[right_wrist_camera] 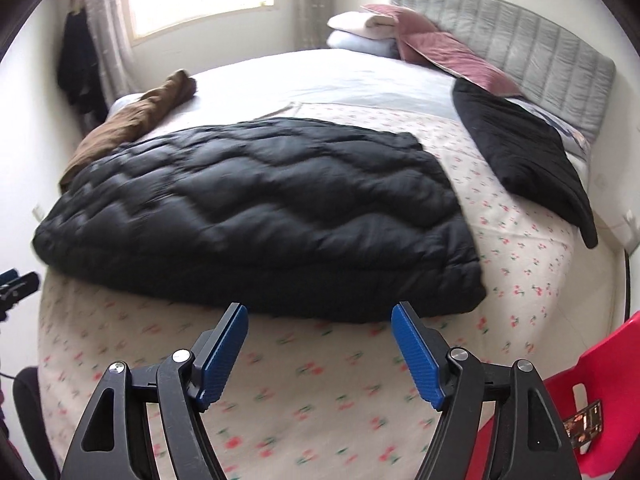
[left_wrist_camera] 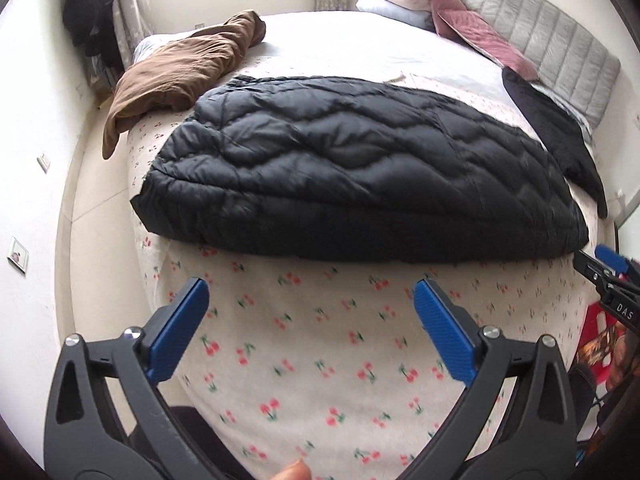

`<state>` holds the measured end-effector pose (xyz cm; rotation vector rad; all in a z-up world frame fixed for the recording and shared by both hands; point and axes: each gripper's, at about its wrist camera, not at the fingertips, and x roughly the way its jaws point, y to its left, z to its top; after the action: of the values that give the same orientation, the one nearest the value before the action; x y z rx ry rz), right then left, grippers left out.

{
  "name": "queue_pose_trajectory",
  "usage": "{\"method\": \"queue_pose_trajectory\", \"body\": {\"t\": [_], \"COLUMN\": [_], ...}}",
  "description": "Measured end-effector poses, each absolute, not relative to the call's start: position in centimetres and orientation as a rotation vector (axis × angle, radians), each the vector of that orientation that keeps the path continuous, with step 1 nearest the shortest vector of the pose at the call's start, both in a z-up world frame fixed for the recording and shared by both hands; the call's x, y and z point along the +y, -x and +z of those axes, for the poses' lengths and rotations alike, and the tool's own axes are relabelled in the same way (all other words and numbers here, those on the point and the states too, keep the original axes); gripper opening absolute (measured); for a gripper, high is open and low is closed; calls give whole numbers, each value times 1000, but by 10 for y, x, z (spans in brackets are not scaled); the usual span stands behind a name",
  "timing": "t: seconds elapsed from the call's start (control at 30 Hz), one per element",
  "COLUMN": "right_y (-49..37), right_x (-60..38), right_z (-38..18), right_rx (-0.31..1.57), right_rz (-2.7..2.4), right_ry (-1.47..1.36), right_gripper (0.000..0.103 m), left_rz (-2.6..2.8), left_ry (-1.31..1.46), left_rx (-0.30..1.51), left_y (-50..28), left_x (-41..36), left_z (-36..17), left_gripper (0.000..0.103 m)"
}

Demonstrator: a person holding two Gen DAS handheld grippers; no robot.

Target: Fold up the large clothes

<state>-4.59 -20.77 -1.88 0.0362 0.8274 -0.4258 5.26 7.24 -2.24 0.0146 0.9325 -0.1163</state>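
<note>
A black quilted puffer coat (left_wrist_camera: pixel 352 168) lies folded flat on the cherry-print bed sheet (left_wrist_camera: pixel 312 340); it also shows in the right wrist view (right_wrist_camera: pixel 256 216). My left gripper (left_wrist_camera: pixel 312 292) is open and empty, hovering above the sheet just short of the coat's near edge. My right gripper (right_wrist_camera: pixel 320 316) is open and empty, its tips close to the coat's near edge (right_wrist_camera: pixel 320 300). The right gripper shows at the right edge of the left wrist view (left_wrist_camera: pixel 608 276).
A brown garment (left_wrist_camera: pixel 176 76) lies at the bed's far left, a black garment (right_wrist_camera: pixel 524 156) at the right. Pillows and a pink blanket (right_wrist_camera: pixel 424 40) rest against the grey headboard (right_wrist_camera: pixel 520 36). A red plastic chair (right_wrist_camera: pixel 592 392) stands at the right.
</note>
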Motion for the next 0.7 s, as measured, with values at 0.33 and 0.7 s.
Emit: {"method": "queue_pose_trajectory", "body": {"t": [0.33,0.7], "right_y": [53,50], "right_x": [-150,-155], "right_z": [-29,-41], "right_rx": [824,870], "right_rz": [-454,-488], "right_ry": [11,-8], "right_gripper": [88,90], "left_rz": [-162,-190], "left_ry": [-67,-43], "left_rx": [918,950], "left_y": [-24,-23], "left_x": [27,8], "left_z": [-30,-39], "left_gripper": [102,102]}}
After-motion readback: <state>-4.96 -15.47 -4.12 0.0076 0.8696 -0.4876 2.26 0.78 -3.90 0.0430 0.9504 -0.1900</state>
